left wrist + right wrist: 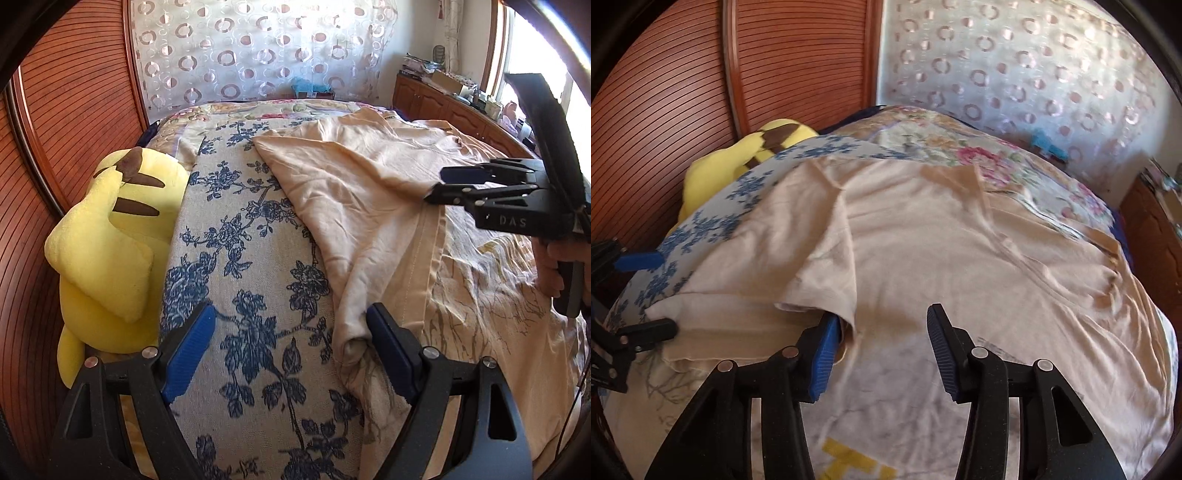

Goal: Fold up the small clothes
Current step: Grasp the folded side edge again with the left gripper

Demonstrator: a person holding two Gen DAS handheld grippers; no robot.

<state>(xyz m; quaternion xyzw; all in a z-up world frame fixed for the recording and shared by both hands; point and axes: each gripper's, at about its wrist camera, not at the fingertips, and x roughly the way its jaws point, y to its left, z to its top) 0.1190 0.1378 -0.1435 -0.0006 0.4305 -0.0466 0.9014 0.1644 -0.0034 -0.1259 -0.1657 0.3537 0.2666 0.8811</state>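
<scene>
On the bed point(258, 236), the beige shirt point(923, 229) has one sleeve folded in, the rest unfolded; left gripper point(291, 354) gapes empty, right gripper point(882, 354) half-open, gripping nothing.

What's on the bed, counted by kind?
Beige shirt: 1
Yellow plush toy: 1
Blue-flowered cover: 1
Handheld tools: 2, left, right
Total: 5

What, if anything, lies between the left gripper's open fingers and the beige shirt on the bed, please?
Nothing visible: the left gripper hangs over the floral bedspread, its inner finger beside the beige shirt's bunched sleeve end.
</scene>
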